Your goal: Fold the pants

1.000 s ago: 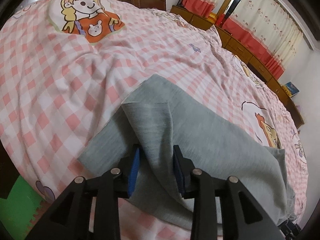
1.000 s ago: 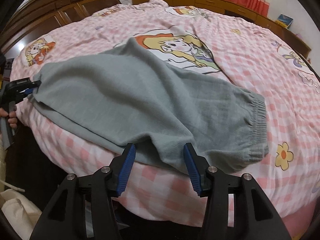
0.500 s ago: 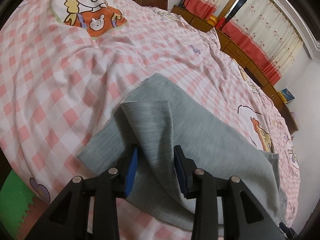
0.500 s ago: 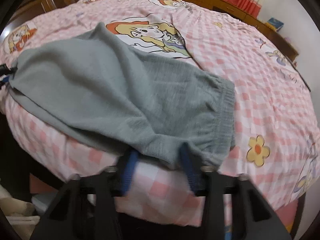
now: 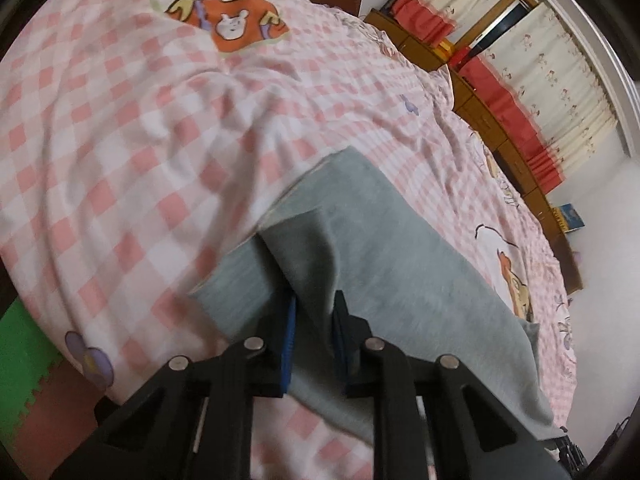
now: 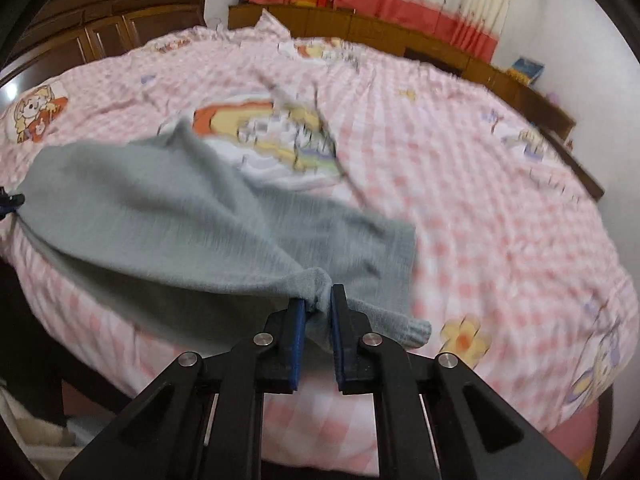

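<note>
Pants (image 6: 168,216) stretch lengthwise between left gripper (image 5: 313,320) and right gripper (image 6: 318,312).

no readable text

no words, numbers or brand marks can be read in either view. the checked bedsheet (image 5: 132,152) carries only cartoon prints, and the blue box (image 6: 527,69) on the wooden ledge is too blurred to read.

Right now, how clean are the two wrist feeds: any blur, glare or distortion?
Right wrist view: strong motion smear across the bedspread and gray pants; the right gripper stays sharp. Left wrist view: milder smear and heavy fisheye bending at the curtains. No glare in either.
</note>
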Action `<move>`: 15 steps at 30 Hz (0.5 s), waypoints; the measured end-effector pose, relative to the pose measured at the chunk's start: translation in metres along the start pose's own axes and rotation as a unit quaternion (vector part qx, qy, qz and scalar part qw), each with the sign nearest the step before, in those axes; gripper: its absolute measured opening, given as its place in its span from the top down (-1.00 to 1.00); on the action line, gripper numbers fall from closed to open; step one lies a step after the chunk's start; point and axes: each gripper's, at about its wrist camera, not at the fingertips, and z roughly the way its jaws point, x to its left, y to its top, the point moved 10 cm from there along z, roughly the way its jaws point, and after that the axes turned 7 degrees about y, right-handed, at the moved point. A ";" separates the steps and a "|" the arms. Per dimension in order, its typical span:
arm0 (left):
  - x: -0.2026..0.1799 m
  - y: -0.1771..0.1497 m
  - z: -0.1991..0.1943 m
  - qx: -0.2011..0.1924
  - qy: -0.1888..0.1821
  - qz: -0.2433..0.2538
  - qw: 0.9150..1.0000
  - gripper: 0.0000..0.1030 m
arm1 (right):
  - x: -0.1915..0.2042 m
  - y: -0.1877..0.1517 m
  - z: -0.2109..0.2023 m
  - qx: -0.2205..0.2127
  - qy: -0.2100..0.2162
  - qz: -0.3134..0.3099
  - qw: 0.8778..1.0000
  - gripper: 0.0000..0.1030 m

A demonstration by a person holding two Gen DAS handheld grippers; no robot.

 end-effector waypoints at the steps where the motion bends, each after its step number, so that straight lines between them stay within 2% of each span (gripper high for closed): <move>1: 0.003 -0.002 -0.002 -0.001 0.003 0.003 1.000 0.67 | 0.000 -0.009 0.007 0.010 0.003 0.006 1.000 0.76; 4: 0.006 -0.007 -0.004 -0.001 0.009 0.018 1.000 0.67 | 0.002 -0.025 0.022 0.019 0.008 0.017 1.000 0.76; 9: 0.007 -0.009 -0.005 -0.002 0.007 0.022 1.000 0.66 | 0.002 -0.026 0.024 0.014 0.005 0.024 1.000 0.76; 13: 0.006 -0.010 -0.003 0.001 0.003 0.019 1.000 0.48 | 0.001 -0.029 0.026 0.011 0.011 0.033 0.999 0.76; 15: 0.005 -0.008 -0.001 0.001 0.002 0.008 1.000 0.46 | 0.001 -0.029 0.026 0.012 0.013 0.039 0.999 0.76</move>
